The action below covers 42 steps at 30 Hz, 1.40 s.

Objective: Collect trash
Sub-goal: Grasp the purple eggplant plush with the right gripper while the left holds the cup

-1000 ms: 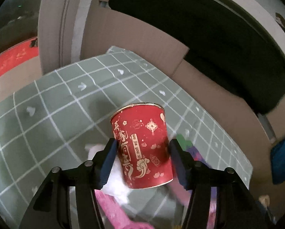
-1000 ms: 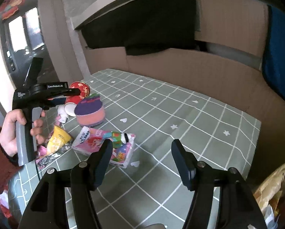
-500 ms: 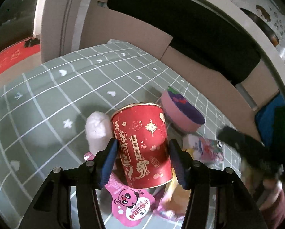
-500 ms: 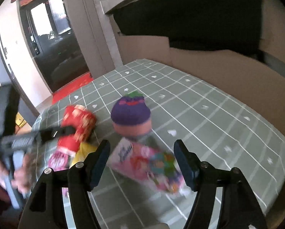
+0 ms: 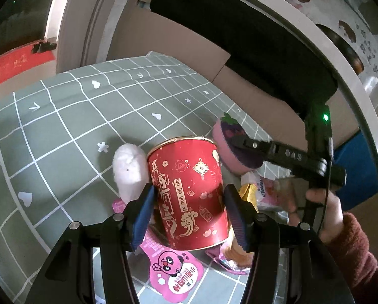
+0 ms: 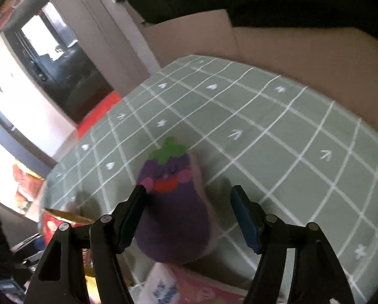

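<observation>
The left gripper [image 5: 189, 207] is clenched on the red paper cup [image 5: 189, 195], both blue pads pressed against its sides, and the cup hangs above the litter pile instead of resting on the green checked tablecloth [image 5: 62, 126]. Compared with half a second ago that grasp is unchanged; what has changed is the right gripper [image 6: 189, 215]. It has swung in from a wider look over the table and now sits low over the eggplant-faced purple and pink container [image 6: 178, 202], with its fingers spread to either side. The left finger looks to be touching or nearly touching the container's side, while a clear gap shows at the right finger, so these tongs are released and hold nothing. The left wrist view confirms this: the right gripper [image 5: 242, 143] reaches across from 3 o'clock, its tip over the container [image 5: 235, 149], which lies at 1 o'clock from the cup.

In the left wrist view, a white crumpled tissue [image 5: 129, 169] lies at 10 o'clock from the cup, a pink snack wrapper [image 5: 175, 273] at 6 o'clock beneath it, and more packets at 4 o'clock, including a pale candy bag [image 5: 262, 190].

My reading is that one piece of trash is secured and a second pick-up is being lined up. The right-hand picture is motion-blurred, so alignment may not yet be settled before closing.
</observation>
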Tool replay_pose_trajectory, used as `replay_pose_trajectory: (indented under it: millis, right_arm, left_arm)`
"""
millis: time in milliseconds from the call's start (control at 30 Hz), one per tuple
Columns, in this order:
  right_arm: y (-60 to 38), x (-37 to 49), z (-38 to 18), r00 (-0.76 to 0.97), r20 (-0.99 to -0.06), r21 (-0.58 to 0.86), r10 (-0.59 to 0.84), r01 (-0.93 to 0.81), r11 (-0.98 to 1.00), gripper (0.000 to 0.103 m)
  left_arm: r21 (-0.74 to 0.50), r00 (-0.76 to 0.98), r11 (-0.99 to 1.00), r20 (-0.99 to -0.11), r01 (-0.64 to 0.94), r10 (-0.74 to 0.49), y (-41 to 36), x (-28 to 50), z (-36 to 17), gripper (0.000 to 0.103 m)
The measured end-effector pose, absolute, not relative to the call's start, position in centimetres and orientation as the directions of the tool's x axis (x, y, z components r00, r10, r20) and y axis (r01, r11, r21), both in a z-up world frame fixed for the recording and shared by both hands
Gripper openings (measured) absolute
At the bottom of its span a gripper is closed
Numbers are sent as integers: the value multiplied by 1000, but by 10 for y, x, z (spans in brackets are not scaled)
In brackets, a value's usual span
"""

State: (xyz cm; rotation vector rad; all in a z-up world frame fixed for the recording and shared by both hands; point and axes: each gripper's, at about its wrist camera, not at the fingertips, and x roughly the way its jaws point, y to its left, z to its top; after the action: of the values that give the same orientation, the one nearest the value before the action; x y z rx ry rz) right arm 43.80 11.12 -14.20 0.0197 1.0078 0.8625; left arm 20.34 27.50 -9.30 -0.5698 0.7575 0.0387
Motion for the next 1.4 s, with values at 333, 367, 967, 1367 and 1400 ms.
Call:
replay_pose_trajectory:
  millis: [333, 367, 967, 1367, 1400]
  right_arm:
    - [64, 387, -105, 286, -687, 356, 668, -669, 653, 28]
    - [60, 382, -101, 289, -684, 352, 669, -673, 651, 28]
    - [-40, 306, -74, 429, -693, 249, 580, -612, 751, 14]
    - [-89, 320, -122, 464, -660, 380, 591, -473, 795, 64]
    - [-88, 324, -127, 452, -659, 402, 602, -464, 789, 64]
  left_arm:
    - [-472, 723, 851, -668, -230, -175, 264, 203, -91, 56]
    - [-473, 721, 852, -668, -224, -182, 262, 203, -90, 56]
    - [-471, 769, 878, -590, -82, -245, 210, 181, -43, 55]
    - [-429, 728, 901, -637, -60, -254, 172, 166, -50, 55]
    - [-429, 722, 901, -643, -65, -255, 171, 166, -54, 55]
